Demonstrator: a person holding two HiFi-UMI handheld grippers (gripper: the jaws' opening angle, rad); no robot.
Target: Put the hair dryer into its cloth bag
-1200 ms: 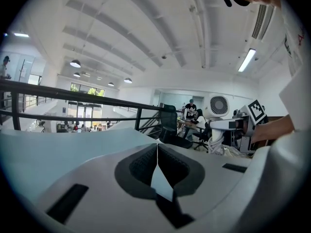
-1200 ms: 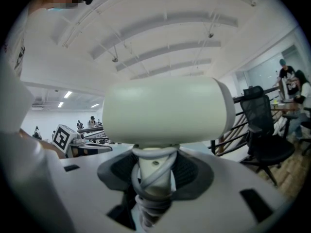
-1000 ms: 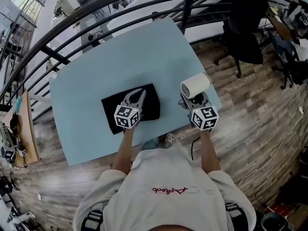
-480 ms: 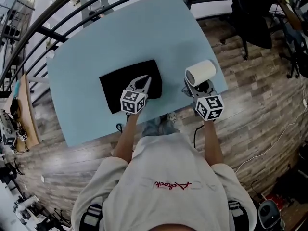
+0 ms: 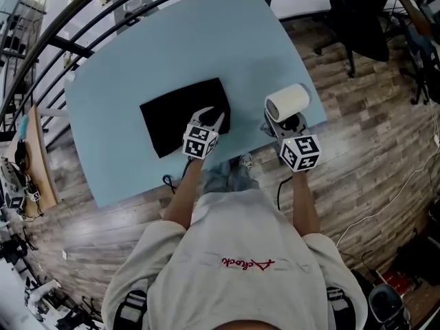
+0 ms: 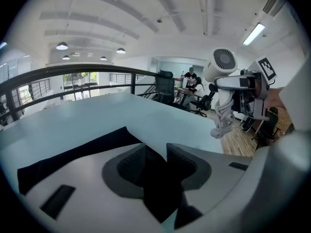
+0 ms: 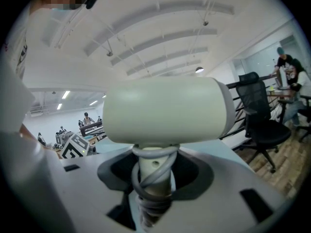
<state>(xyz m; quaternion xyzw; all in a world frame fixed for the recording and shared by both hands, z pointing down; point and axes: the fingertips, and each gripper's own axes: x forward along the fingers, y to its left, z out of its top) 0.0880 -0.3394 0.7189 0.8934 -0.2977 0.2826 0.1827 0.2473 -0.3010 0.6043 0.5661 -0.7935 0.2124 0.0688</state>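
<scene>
- The black cloth bag [image 5: 172, 119] lies flat on the light blue table [image 5: 117, 74], left of centre, with its right end under the left gripper.
- The left gripper [image 5: 214, 117] points down at the bag's near right corner. Its 2 jaws have just been opening and stand a narrow way apart. Black cloth fills the gap between them, and the pads do not pinch it.
- The right gripper [image 5: 283, 122] is just beside the table's near right edge, well apart from the bag. Its jaws are closed on the handle of the cream hair dryer [image 5: 287, 102], which it holds upright with the barrel lying across the top.
- The dryer's grey cord [image 7: 150, 178] is wound round the handle between the jaws.
- A black office chair [image 5: 364, 19] stands on the wooden floor [image 5: 371, 136], far right.
</scene>
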